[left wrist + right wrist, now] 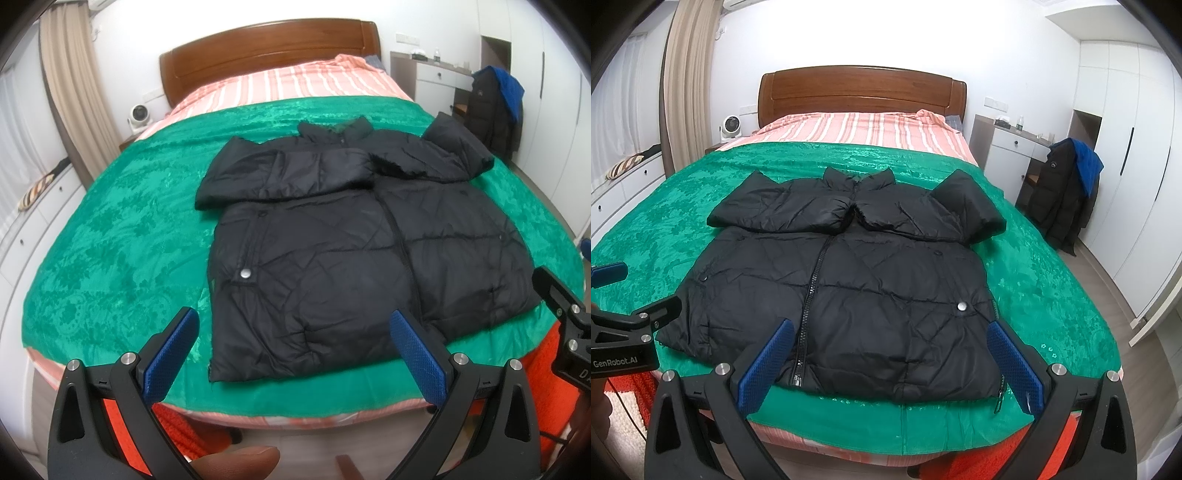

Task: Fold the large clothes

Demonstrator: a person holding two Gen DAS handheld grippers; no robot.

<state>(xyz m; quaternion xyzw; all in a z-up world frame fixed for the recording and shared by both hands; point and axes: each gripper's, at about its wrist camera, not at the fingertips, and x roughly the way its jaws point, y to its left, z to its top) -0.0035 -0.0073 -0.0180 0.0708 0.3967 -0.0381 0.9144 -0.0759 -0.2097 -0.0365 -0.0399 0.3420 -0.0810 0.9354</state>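
Inspection at the foot of the bed: the black padded jacket (846, 280) lies front-up and zipped on the green blanket (110, 236), collar toward the wooden headboard (862, 94), hem toward me. Both sleeves are already crossed over the chest, so I judge the sleeve stage done and the body fold not yet begun. Taking the jacket as my landmark and working from its left side across: my left gripper (295, 345) hangs just short of the hem at the jacket's left half, jaws spread wide, blue pads bare, holding nothing; the silver snap (245, 273) sits beyond it, up the left panel. The zip (809, 306) runs down the jacket's middle. My right gripper (890, 356) hovers over the right half of the hem, jaws likewise spread and empty, its right finger near the hem's right corner. Neither tool touches the cloth as far as I can tell. Next move, in my judgement: lower each gripper to a hem corner, pinch through the thick padding, and carry the hem up toward the collar, keeping both sides level so the sleeves stay put.
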